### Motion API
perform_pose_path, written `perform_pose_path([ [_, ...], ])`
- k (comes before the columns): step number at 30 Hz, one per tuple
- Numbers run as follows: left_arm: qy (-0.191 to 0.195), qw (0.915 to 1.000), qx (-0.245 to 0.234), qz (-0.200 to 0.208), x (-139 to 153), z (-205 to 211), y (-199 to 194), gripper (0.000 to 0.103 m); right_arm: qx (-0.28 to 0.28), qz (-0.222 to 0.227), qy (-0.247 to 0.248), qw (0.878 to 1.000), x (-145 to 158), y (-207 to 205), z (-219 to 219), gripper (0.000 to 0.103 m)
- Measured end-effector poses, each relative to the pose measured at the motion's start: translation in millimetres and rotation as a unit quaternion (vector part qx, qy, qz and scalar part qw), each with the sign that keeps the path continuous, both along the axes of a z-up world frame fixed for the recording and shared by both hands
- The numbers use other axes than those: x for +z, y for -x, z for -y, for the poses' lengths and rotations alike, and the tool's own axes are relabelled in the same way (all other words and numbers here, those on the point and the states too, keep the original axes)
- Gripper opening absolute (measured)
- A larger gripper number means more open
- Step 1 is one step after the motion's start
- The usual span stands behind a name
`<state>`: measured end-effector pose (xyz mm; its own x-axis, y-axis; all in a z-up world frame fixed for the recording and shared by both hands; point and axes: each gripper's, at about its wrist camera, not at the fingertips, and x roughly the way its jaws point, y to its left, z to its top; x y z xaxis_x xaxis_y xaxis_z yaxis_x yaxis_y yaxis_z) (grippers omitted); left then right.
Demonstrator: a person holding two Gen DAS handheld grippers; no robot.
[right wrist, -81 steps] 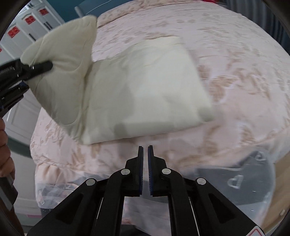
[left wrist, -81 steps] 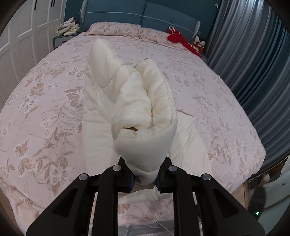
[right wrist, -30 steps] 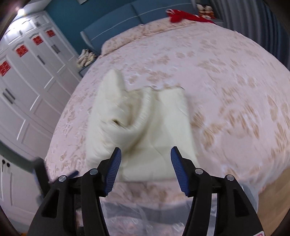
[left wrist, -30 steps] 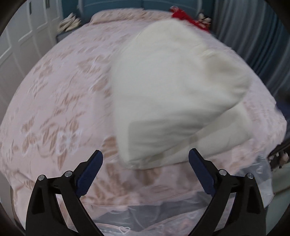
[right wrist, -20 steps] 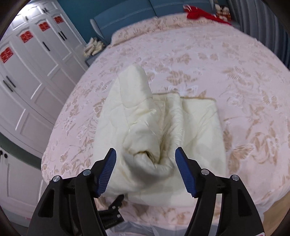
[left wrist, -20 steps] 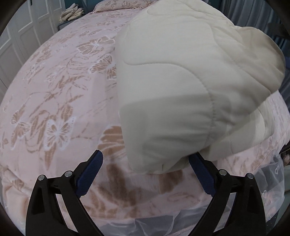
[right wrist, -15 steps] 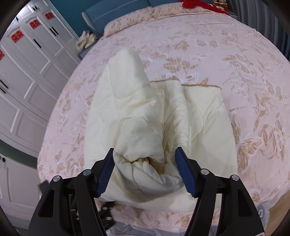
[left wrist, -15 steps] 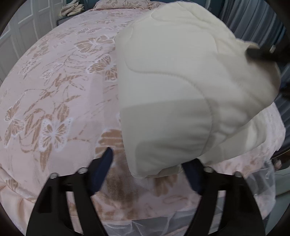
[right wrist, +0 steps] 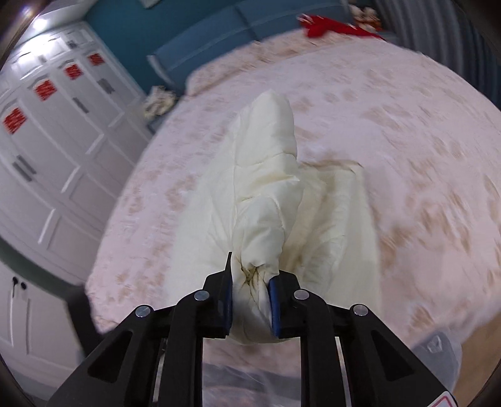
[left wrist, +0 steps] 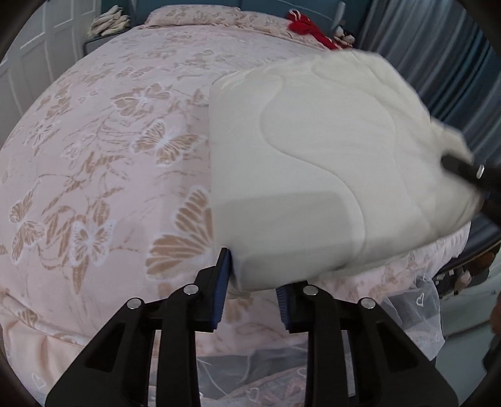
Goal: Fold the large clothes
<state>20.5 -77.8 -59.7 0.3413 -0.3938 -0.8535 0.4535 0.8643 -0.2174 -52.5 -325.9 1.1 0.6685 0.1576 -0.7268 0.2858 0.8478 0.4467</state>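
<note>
Cream quilted fabric fills both views: a large padded garment (left wrist: 328, 162) lies folded near the foot edge of a bed (left wrist: 103, 150) spread with a pink cover printed in tan butterflies and flowers. In the left wrist view, the left gripper (left wrist: 252, 291) has its blue-padded fingers (left wrist: 223, 281) set on either side of the garment's near lower corner, the left pad touching the fabric edge, the right pad just under it; whether the corner is pinched or only straddled cannot be told from this angle. At the far right of that view, the black tip of the right gripper (left wrist: 463, 167) bites into the garment's opposite corner, which is lifted off the cover.

In the right wrist view, the right gripper (right wrist: 250, 297) is clamped on a bunched wad of the garment (right wrist: 269, 194), the cloth squeezed into creases between the two blue pads, with a tall ridge of fabric rising ahead of it and the rest of the garment spread on the bed (right wrist: 422, 141) behind. That view is blurred.

A red item (left wrist: 305, 26) rests near the pillows at the head of the bed, against a blue headboard (right wrist: 219, 40). White wardrobe doors (right wrist: 47, 131) with red labels stand to the left; grey-blue curtains (left wrist: 438, 62) hang to the right.
</note>
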Motion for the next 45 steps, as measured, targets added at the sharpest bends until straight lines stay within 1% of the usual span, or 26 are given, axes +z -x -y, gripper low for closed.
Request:
perform_pose_path([
  [2,-0.011,0.9999,-0.009,-0.002,-4.5,6.6,4.7,0.026,-0.017,-0.024,-0.014,0.999,-24.9,7.3,13.3,0.016],
  [5,-0.029,0.9995,-0.013,-0.001,-10.9,12.7,9.3,0.026,-0.023,-0.041,-0.002,0.999,-47.5,7.9,17.6,0.016],
  [8,-0.04,0.9991,-0.011,-0.005,-16.7,14.9,9.9,0.025,-0.029,-0.056,-0.012,0.998,-71.2,3.7,20.8,0.016],
  [13,-0.058,0.9982,-0.017,-0.003,-24.0,19.7,13.3,0.026,-0.035,-0.068,-0.027,0.997,-96.5,2.6,24.9,0.017],
  [17,-0.064,0.9977,-0.023,-0.003,-23.7,20.9,15.7,0.026,-0.038,-0.069,-0.037,0.996,-110.2,2.8,27.1,0.018],
  [19,-0.059,0.998,-0.022,-0.008,-20.5,18.7,16.1,0.027,-0.035,-0.067,-0.042,0.996,-107.5,4.1,29.0,0.02],
  [21,-0.039,0.9987,-0.012,-0.03,-14.2,7.5,14.0,0.028,-0.032,-0.06,-0.047,0.997,-98.2,8.7,30.6,0.023],
  [23,-0.009,0.9985,-0.002,-0.054,-5.8,-8.3,12.6,0.028,-0.028,-0.051,-0.05,0.997,-83.8,17.7,35.1,0.03],
  [24,0.004,0.9981,0.003,-0.061,-0.3,-17.6,12.8,0.028,-0.032,-0.05,-0.046,0.997,-78.2,21.7,36.8,0.038],
  [25,0.007,0.9984,0.011,-0.055,7.2,-26.3,13.0,0.028,-0.036,-0.046,-0.041,0.997,-68.9,27.6,39.2,0.046],
  [27,0.002,0.9991,0.027,-0.032,22.0,-38.1,10.6,0.028,-0.045,-0.037,-0.036,0.998,-52.2,34.1,42.5,0.046],
  [29,0.005,0.9989,0.042,-0.02,34.5,-45.3,1.6,0.029,-0.056,-0.03,-0.027,0.998,-35.5,33.5,46.8,0.046],
  [30,0.009,0.9986,0.05,-0.012,42.0,-47.4,-7.0,0.031,-0.062,-0.028,-0.023,0.997,-29.4,30.6,49.4,0.047],
  [31,0.013,0.9984,0.054,-0.006,46.4,-48.1,-13.6,0.036,-0.068,-0.027,-0.021,0.997,-21.1,24.0,52.6,0.049],
  [33,0.024,0.9974,0.068,0.007,58.3,-42.1,-34.9,0.042,-0.078,-0.017,-0.032,0.996,-10.0,9.7,59.3,0.051],
  [34,0.032,0.997,0.069,0.011,63.1,-36.2,-45.4,0.046,-0.086,-0.015,-0.037,0.995,-5.5,0.3,62.2,0.055],
  [36,0.036,0.9965,0.074,0.015,67.9,-23.8,-62.1,0.047,-0.103,-0.013,-0.051,0.993,-0.5,-23.7,68.0,0.061],
  [37,0.039,0.9965,0.073,0.012,68.4,-16.3,-71.2,0.052,-0.106,-0.015,-0.056,0.993,-0.5,-32.2,69.6,0.062],
  [39,0.05,0.9956,0.08,0.0,67.9,-4.7,-84.5,0.058,-0.117,-0.031,-0.074,0.99,-6.9,-52.3,71.5,0.062],
  [42,0.062,0.994,0.085,-0.028,60.3,11.9,-96.9,0.059,-0.125,-0.075,-0.096,0.985,-27.6,-77.1,69.2,0.062],
  [43,0.065,0.9935,0.087,-0.035,58.5,15.8,-99.8,0.059,-0.125,-0.085,-0.104,0.983,-35.0,-82.4,67.5,0.054],
  [44,0.067,0.9929,0.089,-0.042,56.6,19.6,-102.4,0.059,-0.125,-0.093,-0.116,0.981,-43.4,-87.0,65.8,0.042],
  [45,0.068,0.9924,0.092,-0.046,55.2,23.4,-103.6,0.059,-0.125,-0.092,-0.123,0.98,-46.5,-87.8,66.6,0.017],
])
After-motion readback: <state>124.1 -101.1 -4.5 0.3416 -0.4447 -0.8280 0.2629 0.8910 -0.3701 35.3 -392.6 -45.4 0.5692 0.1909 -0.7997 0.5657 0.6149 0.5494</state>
